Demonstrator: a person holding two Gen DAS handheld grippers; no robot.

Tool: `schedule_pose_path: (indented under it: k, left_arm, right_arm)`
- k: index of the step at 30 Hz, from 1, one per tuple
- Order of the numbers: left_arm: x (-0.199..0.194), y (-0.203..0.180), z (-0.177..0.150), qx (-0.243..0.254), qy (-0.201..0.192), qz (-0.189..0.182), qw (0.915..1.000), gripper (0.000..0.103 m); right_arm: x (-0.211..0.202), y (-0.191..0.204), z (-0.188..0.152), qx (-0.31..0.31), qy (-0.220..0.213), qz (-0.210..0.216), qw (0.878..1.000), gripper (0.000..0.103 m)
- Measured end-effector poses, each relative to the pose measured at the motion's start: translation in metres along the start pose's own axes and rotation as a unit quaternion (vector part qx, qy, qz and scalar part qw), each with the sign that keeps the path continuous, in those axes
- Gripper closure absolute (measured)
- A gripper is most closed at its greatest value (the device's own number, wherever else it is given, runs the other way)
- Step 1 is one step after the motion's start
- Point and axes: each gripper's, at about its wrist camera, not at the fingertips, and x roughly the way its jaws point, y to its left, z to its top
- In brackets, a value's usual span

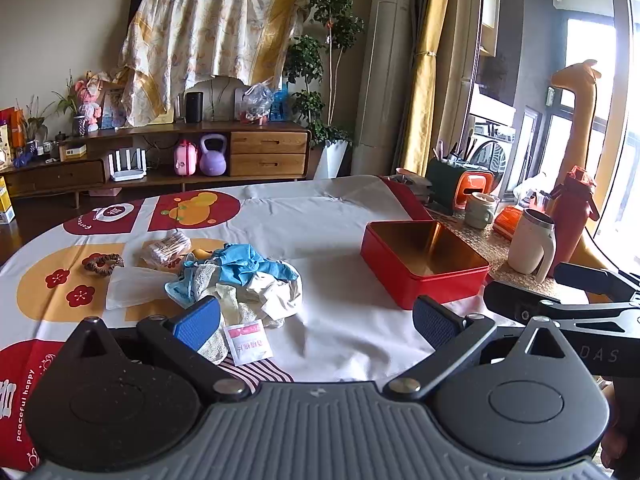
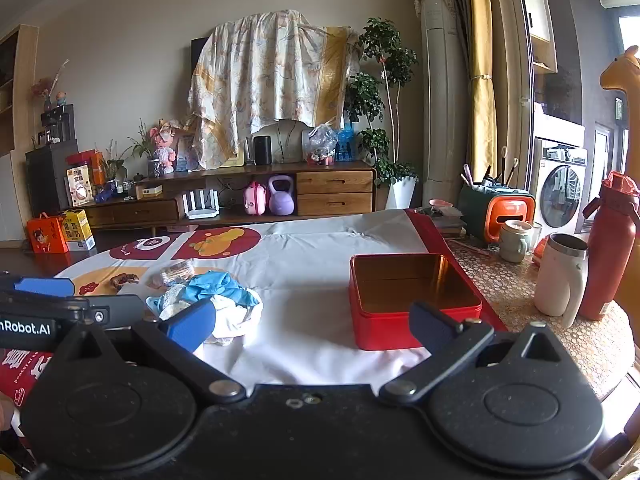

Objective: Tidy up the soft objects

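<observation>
Left wrist view shows the job basically at zero: red tin sits open & empty on the table, gold inside bare, nothing soft in it yet. All the soft stuff is in one heap to the tin's left, well apart from it: blue gloves on top, whitish lacy cloths under and around them. Near the heap, further left, a clear bag, a brown scrunchie and a crinkly packet; just in front of the heap, a small pink-and-white sachet lying on a striped cloth. Left gripper has its jaws wide apart w/ nothing between them, hanging low over the near side of the heap; its left pad overlaps the cloths in view, but can't tell if it touches. Right gripper likewise spread wide & empty, aimed roughly at the gap between heap and tin. Right wrist view confirms the tin is empty, w/ mugs and a red bottle off to its right on the bare part of the table. Judging from this: nothing sorted so far, every piece left to move. Presumably the tin is the target, though that's a guess. First grab looks closest for the left side, gloves or lacy cloth. Tangled pile, so pieces may drag out together.
</observation>
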Motion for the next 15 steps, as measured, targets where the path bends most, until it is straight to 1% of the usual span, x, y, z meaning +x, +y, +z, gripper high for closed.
schedule_pose_path:
  k: [5,15]
  left_arm:
    - [-0.0012,0.0002,0.0012,-0.002,-0.001,0.004,1.0,0.0]
    - [-0.0024,0.0025,0.0006,-0.006,-0.005,0.002,1.0,0.0]
  right_arm:
    - [0.0049,0.002,0.0018,-0.003,0.002,0.002,1.0,0.0]
    - [0.0016,0.0041,0.0028,-0.002,0.0,0.004,1.0,0.0]
